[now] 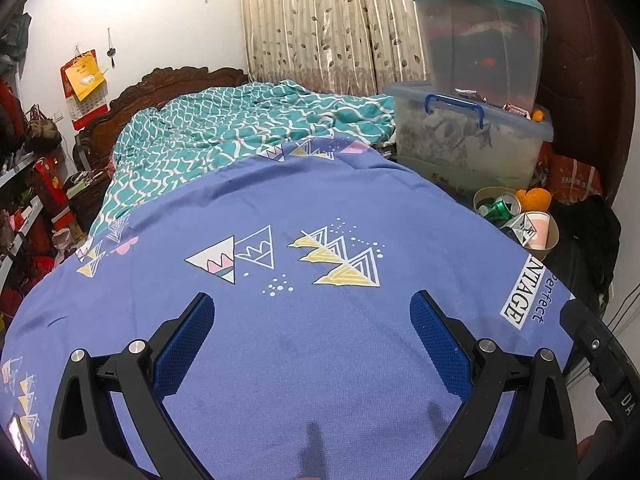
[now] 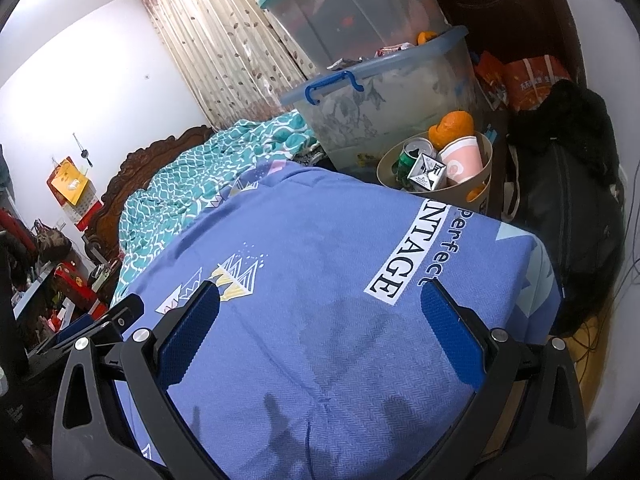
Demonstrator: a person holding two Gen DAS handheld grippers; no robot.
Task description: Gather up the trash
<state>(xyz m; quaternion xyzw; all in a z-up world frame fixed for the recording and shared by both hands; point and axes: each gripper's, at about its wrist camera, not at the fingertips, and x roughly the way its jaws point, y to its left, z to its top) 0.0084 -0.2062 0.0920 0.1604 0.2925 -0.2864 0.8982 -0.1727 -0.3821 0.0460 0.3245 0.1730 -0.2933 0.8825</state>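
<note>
Bedsheet (image 2: 320, 248) under the claw: matt woven cloth. Bin (image 2: 486, 184) ahead-right: smooth plastic. Can (image 2: 412, 156) inside: glossy metal. Headboard (image 1: 160, 84) far ahead: carved wood.

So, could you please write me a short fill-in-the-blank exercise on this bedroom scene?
1. Both the left gripper and the right gripper are ____.
2. The green can lies inside the ____.
3. The bedsheet under the grippers is ____ in colour.

Missing words: open; bin; blue.
</note>
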